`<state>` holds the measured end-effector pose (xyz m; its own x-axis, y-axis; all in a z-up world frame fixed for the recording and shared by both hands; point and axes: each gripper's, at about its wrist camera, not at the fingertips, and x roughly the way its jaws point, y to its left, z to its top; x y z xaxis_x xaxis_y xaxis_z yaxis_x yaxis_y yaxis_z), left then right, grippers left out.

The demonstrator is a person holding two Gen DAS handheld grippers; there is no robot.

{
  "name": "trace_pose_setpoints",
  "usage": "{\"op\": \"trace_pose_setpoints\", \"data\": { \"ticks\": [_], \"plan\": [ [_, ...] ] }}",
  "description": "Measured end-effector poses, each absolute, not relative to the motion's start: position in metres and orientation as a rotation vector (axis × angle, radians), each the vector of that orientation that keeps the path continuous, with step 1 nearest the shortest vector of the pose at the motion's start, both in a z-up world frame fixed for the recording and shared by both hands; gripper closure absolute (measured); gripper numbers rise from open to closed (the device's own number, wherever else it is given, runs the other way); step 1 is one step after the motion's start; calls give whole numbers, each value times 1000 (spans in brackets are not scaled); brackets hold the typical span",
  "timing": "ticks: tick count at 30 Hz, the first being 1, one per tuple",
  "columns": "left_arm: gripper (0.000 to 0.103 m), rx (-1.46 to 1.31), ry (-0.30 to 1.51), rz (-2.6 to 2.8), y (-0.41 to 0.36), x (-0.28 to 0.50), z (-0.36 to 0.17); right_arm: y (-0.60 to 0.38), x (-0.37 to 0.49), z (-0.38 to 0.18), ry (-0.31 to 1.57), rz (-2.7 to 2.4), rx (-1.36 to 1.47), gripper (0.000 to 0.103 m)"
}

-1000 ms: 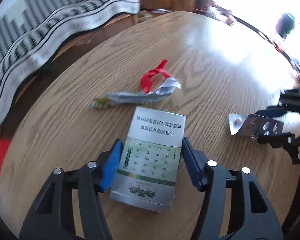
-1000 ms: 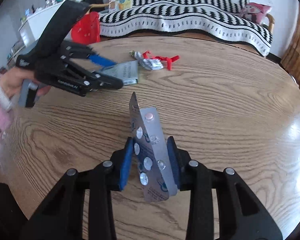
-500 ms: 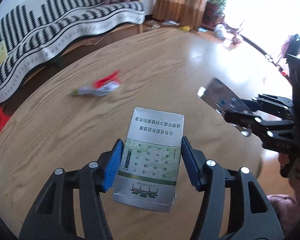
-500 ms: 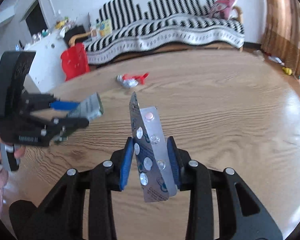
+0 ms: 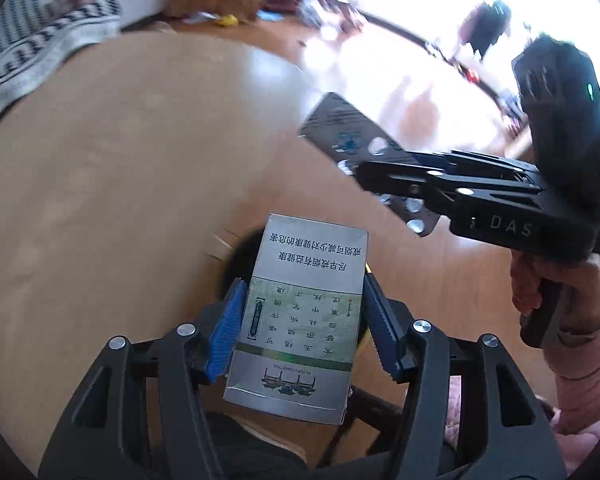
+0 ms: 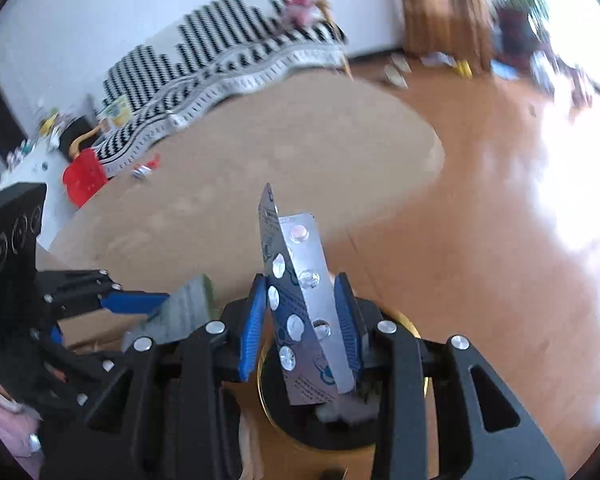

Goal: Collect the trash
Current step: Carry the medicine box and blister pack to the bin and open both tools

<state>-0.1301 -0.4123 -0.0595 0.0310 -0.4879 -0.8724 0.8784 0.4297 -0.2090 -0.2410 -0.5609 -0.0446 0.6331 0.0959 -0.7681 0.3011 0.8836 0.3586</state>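
My left gripper (image 5: 302, 312) is shut on a silver and green cigarette box (image 5: 300, 312) and holds it in the air past the round wooden table's (image 5: 100, 184) near edge. My right gripper (image 6: 302, 312) is shut on a folded silver pill blister pack (image 6: 300, 300), above a dark round bin with a gold rim (image 6: 324, 428). The right gripper and its blister pack (image 5: 360, 148) show at the right of the left wrist view. The left gripper and the box (image 6: 180, 312) show at the lower left of the right wrist view. A crumpled wrapper with a red strip (image 6: 146, 168) lies on the far side of the table.
A black-and-white striped sofa (image 6: 228, 60) stands beyond the table. A red container (image 6: 82, 176) stands by the sofa. A dark round shape (image 5: 240, 256) shows under the box in the left wrist view. Wooden floor (image 6: 500, 240) lies to the right.
Both grippers have pulled back from the table and swung to the right with their loads. They now hang past the table edge, the right one above the bin.
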Motion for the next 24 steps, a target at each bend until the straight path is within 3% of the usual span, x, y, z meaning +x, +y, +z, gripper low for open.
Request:
{"op": "trace_pose_setpoints", "data": {
  "ticks": [6, 18, 19, 20, 21, 22, 24],
  "plan": [
    [46, 473, 1212, -1084, -442, -142, -114, -583, -271, -112, 976, -122, 651, 68],
    [45, 501, 1241, -1074, -451, -146, -134, -596, -268, -121, 953, -80, 724, 66],
    [37, 519, 1227, -1080, -448, -157, -132, -596, -269, -117, 934, -83, 732, 66],
    [26, 542, 1214, -1086, -445, -163, -128, -598, -268, -115, 924, -83, 745, 57],
    [5, 564, 1186, -1078, -445, -167, -127, -601, -268, -112, 918, -89, 759, 29],
    [6, 581, 1147, -1068, -443, -169, -125, -604, -268, -107, 906, -105, 765, 15],
    [6, 597, 1121, -1066, -440, -169, -121, -607, -270, -99, 874, -135, 744, 10]
  ]
}}
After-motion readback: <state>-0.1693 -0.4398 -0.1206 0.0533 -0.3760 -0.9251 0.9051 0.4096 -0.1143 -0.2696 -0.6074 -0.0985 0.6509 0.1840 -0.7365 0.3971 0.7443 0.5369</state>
